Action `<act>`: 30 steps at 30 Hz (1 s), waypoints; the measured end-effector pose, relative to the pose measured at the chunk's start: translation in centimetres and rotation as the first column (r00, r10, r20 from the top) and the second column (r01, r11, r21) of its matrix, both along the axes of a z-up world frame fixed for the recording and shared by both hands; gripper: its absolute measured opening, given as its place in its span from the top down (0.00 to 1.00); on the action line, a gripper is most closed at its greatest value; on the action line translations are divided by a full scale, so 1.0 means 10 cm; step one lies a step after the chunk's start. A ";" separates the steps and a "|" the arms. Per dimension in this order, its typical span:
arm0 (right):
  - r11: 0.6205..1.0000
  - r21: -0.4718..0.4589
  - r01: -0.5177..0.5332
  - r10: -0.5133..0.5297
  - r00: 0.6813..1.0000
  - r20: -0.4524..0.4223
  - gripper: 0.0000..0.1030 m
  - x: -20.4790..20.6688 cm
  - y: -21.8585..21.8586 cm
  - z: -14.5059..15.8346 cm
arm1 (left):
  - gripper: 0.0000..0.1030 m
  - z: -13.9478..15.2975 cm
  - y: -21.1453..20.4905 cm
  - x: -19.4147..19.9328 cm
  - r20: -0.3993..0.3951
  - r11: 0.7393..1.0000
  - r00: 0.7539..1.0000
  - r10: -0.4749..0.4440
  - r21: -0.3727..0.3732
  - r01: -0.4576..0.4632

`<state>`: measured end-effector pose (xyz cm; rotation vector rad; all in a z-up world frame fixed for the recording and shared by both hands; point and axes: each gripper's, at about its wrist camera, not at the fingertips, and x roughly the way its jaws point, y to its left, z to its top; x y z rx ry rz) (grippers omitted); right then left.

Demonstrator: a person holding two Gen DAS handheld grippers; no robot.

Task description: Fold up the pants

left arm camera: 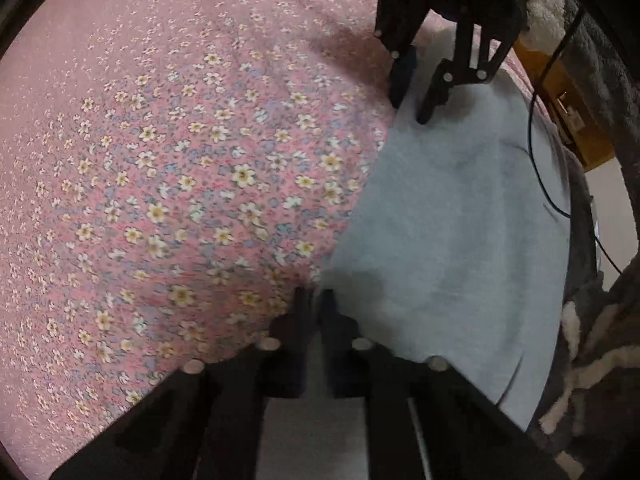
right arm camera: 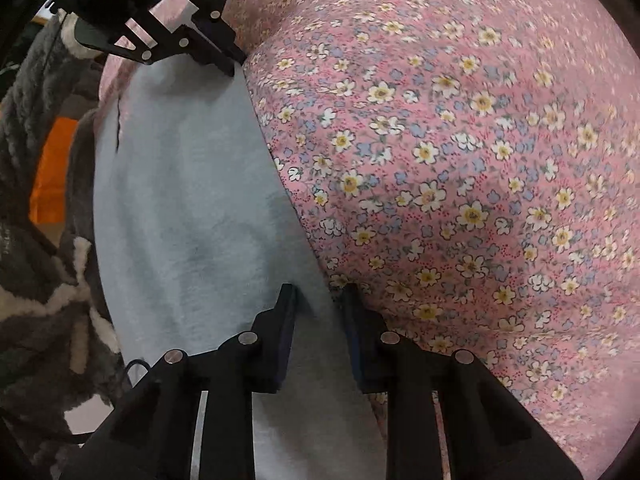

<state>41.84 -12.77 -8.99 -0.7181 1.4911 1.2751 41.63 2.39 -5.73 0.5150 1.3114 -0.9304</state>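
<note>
Light grey pants (left arm camera: pixel 452 232) lie flat on a pink floral bedspread (left arm camera: pixel 168 152); they also show in the right wrist view (right arm camera: pixel 192 208). My left gripper (left arm camera: pixel 314 294) sits at the pants' long edge, its jaws nearly closed with the edge between them. My right gripper (right arm camera: pixel 318 290) is open, straddling the same edge further along. In the left wrist view the right gripper (left arm camera: pixel 412 108) shows with its fingers apart, tips touching the fabric edge. In the right wrist view the left gripper (right arm camera: pixel 236 66) shows at the far end of the edge.
The pink floral bedspread (right arm camera: pixel 460 160) fills the side away from the pants. A dark grey and white fleece sleeve (right arm camera: pixel 48 272) and a black cable (left arm camera: pixel 536 160) lie beside the pants. A wooden piece of furniture (left arm camera: pixel 560 108) stands past the bed edge.
</note>
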 end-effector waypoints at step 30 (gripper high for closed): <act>0.931 -0.357 -0.074 0.363 0.098 0.927 0.97 -5.50 0.33 -0.47 | 0.98 0.08 -0.81 -4.21 0.545 0.977 0.837 0.045 0.149 -0.150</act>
